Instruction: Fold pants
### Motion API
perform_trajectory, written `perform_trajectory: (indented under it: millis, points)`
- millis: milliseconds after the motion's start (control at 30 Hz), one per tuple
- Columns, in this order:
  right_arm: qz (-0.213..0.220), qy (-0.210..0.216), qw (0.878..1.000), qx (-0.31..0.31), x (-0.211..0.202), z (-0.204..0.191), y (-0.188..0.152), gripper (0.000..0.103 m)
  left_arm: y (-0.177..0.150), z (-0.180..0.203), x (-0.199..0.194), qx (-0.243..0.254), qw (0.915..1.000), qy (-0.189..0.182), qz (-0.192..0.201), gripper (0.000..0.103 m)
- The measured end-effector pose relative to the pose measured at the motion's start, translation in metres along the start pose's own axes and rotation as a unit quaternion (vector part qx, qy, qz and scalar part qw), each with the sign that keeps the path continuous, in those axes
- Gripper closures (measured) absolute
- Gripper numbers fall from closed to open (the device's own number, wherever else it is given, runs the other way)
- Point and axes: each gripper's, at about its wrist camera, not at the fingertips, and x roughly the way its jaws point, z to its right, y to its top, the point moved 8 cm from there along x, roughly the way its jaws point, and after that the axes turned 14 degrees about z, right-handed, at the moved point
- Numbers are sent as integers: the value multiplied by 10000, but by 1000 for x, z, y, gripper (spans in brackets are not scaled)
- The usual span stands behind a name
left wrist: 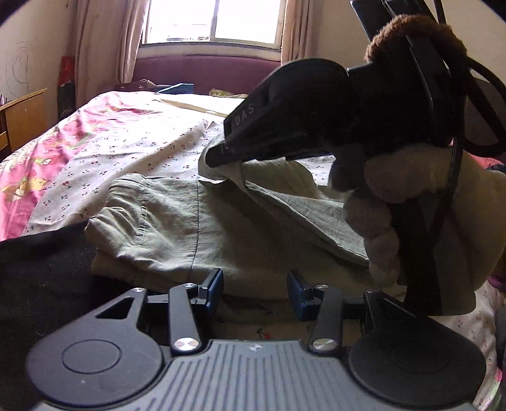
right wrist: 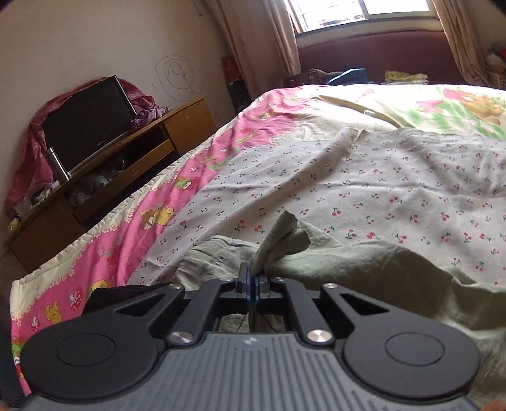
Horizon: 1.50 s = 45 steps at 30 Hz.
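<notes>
Olive green pants (left wrist: 177, 221) lie partly folded on the bed. In the left wrist view my left gripper (left wrist: 255, 286) stands open at their near edge, the fabric lying between and beyond its blue pads (left wrist: 216, 283). My right gripper (left wrist: 219, 155), held by a gloved hand (left wrist: 395, 186), comes in from the upper right. It is shut on a corner of the pants and lifts a flap off the pile. In the right wrist view the right gripper (right wrist: 253, 278) pinches that bunched corner (right wrist: 278, 240), and the rest of the pants (right wrist: 363, 262) spreads to the right.
The bed carries a cherry-print sheet (right wrist: 379, 189) over a pink cartoon quilt (right wrist: 132, 227). A dark cloth (left wrist: 41, 272) lies left of the pants. A wooden cabinet (right wrist: 132, 158) with a black screen (right wrist: 85, 117) stands left of the bed. The headboard (left wrist: 202, 72) and window (left wrist: 215, 19) are far behind.
</notes>
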Motion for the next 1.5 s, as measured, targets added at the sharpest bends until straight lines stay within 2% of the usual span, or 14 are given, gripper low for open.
perform_trajectory:
  millis: [100,233,433,533,633,700,767,867,1000,1067,1133,1267,1333,1500]
  points:
    - [-54,272,9974,-670,9,-29,-2,100,-5,-5,-3,-21,10000,55,-12,46]
    - [-177,518,9850,-1634,15,-63,-27,100,-13,-13,-9,-85,9998,149,-79,46]
    - [-216,797,9703,-2273,15,-89,-48,97,-21,-11,-18,-17,9998,164,-105,46]
    - [-533,962,9584,-2633,14,-98,-60,90,-21,-5,-23,135,9998,129,-108,46]
    - [-386,978,9602,-2587,-1,-97,-55,87,-19,-1,-31,150,9998,49,-82,46]
    - [-232,832,9698,-2280,-16,-84,-42,80,-13,-4,-32,113,9999,0,-21,46]
    - [-144,595,9813,-1827,-32,-61,-28,78,-6,-1,-38,155,9998,-16,129,46]
    - [-11,-190,9912,-1314,-60,-3,-10,78,12,7,-42,234,9986,-138,453,46]
    - [-30,-1675,9822,-848,-103,98,-7,77,31,20,-22,321,9965,-247,728,43]
    - [-74,-2158,9759,-304,-123,144,-15,74,35,28,-4,306,9965,-329,698,43]
    - [-165,-2391,9701,370,-136,181,-28,74,35,36,13,321,9964,-455,632,43]
    - [-272,-2128,9606,1767,-141,228,-61,74,28,56,47,476,9962,-658,300,43]
    - [-165,-1875,9600,2074,-143,237,-67,74,25,69,56,746,9947,-682,187,43]
    - [-41,-637,9502,3051,-140,244,-63,72,27,90,83,983,9900,-1013,-7,43]
